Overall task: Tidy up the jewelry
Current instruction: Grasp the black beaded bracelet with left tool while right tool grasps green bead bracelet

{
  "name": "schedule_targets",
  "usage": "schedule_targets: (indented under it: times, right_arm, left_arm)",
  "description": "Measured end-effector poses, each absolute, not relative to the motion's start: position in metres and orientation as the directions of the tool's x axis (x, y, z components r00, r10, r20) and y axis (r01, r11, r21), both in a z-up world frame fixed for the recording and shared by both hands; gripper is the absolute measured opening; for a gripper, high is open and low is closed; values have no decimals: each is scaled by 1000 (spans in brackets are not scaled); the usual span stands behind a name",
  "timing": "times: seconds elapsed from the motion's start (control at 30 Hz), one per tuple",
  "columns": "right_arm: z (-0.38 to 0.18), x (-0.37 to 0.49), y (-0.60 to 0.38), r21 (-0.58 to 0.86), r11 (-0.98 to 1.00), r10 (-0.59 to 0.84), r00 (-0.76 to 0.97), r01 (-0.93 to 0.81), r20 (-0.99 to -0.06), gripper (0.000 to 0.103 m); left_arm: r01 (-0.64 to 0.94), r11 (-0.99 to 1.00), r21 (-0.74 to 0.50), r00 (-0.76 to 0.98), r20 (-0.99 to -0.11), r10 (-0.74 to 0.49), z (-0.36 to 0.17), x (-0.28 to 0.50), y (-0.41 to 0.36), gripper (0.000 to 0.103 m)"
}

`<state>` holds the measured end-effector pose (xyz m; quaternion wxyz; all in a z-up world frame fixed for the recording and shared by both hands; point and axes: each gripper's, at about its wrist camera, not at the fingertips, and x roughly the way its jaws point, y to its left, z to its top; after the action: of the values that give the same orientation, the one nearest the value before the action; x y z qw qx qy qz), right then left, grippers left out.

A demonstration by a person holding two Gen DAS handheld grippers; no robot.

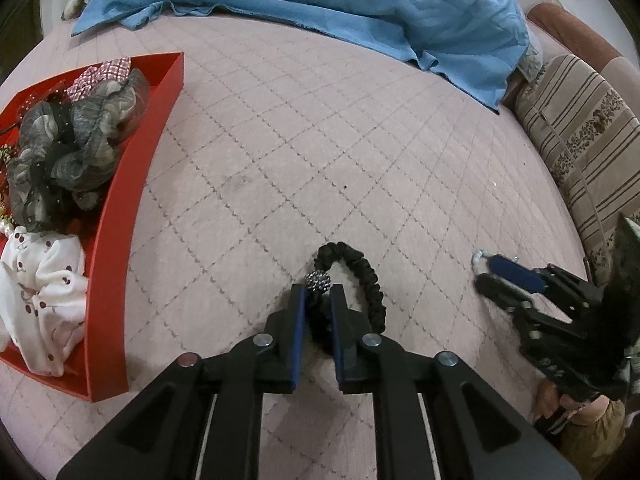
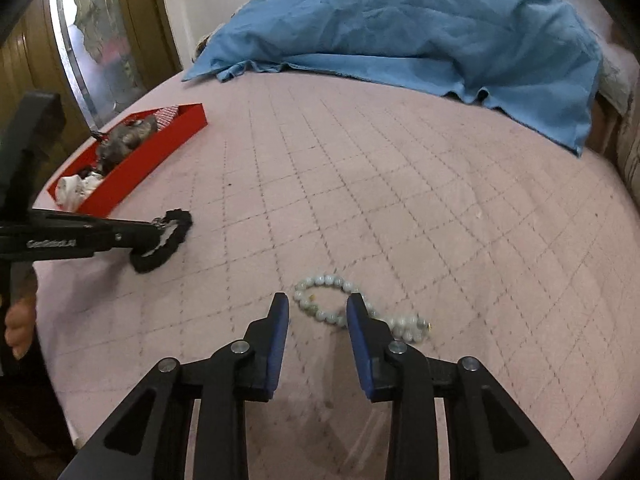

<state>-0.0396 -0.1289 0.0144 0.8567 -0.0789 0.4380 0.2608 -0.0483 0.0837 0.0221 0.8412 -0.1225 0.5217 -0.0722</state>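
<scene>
A: What has the left gripper [image 1: 318, 292] got?
B: Its pads are closed on a black scrunchie [image 1: 362, 280] with a sparkly bead, lying on the pink quilted bed [image 1: 320, 140].

A: And the right gripper [image 2: 318, 308]?
B: Jaws apart, gripping nothing. A pale bead bracelet [image 2: 332, 300] lies on the quilt at its tips, partly between them.

A: Farther off?
B: To the left, a red tray [image 1: 132, 200] holding fabric scrunchies. Beyond everything, a crumpled blue cloth [image 2: 420, 32].
</scene>
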Motion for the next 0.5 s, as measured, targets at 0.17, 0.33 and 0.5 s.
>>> schedule_targets:
  times: [0.17, 0.33, 0.5]
  right_arm:
    - [10, -37, -120, 78, 847, 366, 471, -525, -802, 9]
    - [19, -38, -128, 163, 855, 413, 457, -492, -788, 7]
    - [42, -42, -145, 292, 857, 485, 471, -425, -737, 7]
  left_arm:
    - [20, 979, -203, 461, -867, -189, 25, -49, 70, 17]
    - [30, 972, -234, 474, -853, -219, 35, -57, 72, 11]
    - [10, 958, -285, 509, -824, -251, 56, -70, 88, 11]
